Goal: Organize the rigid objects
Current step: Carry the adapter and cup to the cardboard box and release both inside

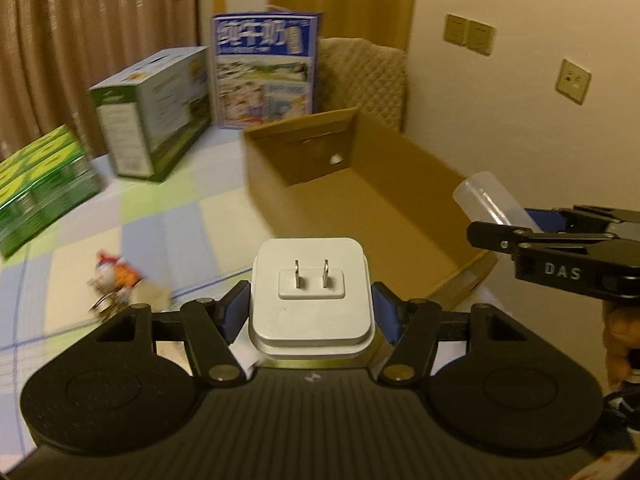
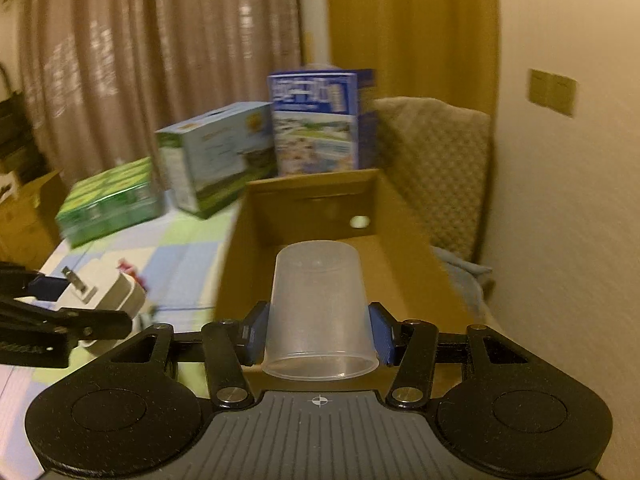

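White plastic fills the left hand-held gripper: a square power adapter sits clamped between the two blue pads, its flat face and two metal prongs turned toward the camera. The pads press on its left and right sides, with the jaws partly spread to fit its width.

The right hand-held gripper grips a translucent plastic cup in the same way, blue pads against its walls. The cup lies along the fingers, its open rim toward the camera and its closed base pointing away. From the left wrist view this same cup pokes out past the black fingers at the right edge, and part of a person's hand shows beneath that gripper.

Both grippers are held above an open cardboard box, which lies on a surface covered by a pastel checked cloth; whether that surface is a desk or a bed cannot be told. A small colourful toy lies on the cloth, left of the adapter. Behind the box stand a blue milk carton, a green and white carton and a green pack, with curtains beyond.
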{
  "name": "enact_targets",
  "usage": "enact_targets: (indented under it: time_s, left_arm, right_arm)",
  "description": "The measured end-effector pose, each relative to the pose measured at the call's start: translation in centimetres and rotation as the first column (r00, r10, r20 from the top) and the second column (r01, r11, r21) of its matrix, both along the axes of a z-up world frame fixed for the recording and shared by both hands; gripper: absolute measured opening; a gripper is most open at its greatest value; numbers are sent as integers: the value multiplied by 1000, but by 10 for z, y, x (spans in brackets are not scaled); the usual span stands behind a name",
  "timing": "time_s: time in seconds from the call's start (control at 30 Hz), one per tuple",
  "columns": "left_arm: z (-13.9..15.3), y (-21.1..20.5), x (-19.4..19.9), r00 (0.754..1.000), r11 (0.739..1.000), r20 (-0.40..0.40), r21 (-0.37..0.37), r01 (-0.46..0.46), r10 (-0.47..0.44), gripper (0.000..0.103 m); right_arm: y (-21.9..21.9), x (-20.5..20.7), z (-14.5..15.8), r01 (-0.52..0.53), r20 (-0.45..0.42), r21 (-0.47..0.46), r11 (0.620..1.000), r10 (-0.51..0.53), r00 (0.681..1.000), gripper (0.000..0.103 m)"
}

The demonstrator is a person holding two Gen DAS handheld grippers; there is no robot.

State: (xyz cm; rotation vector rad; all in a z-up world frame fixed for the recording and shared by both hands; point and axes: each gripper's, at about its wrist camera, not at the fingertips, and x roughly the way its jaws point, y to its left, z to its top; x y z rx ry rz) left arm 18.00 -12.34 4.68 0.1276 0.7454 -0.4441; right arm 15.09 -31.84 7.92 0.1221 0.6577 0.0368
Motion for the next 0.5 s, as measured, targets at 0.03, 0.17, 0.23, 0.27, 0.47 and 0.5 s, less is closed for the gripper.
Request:
enact_targets:
  time_s: [0.03, 0.17, 0.23, 0.27, 0.47, 0.5]
  left_arm:
    - [1, -9, 3, 1000, 1000, 4, 3, 11, -11, 60]
    - [0, -39, 16, 999, 999, -5, 12, 44, -44, 60]
    - [-1, -49, 18, 998, 998, -10, 22, 58, -58, 60]
    - [-2, -53, 20, 998, 997, -8, 31, 66, -66, 60]
    - [-9, -65, 30, 997, 996, -22, 45, 76, -75, 60]
    - [-11, -67, 32, 997, 996, -23, 51, 79, -78, 60]
  right_arm:
    - [-11, 1, 1, 13, -2, 9, 1000, -13, 1000, 50]
    - [-37, 6, -1, 40, -9, 31, 999, -40, 999, 50]
    - [-43, 7, -3, 43, -10, 42, 998, -43, 999, 50]
    - [-45, 8, -5, 43, -11, 48, 998, -43, 999, 50]
    - [-52, 22, -19, 50, -34, 79, 996, -47, 998, 50]
    - [-54, 25, -20, 52, -36, 86, 995, -49, 998, 50]
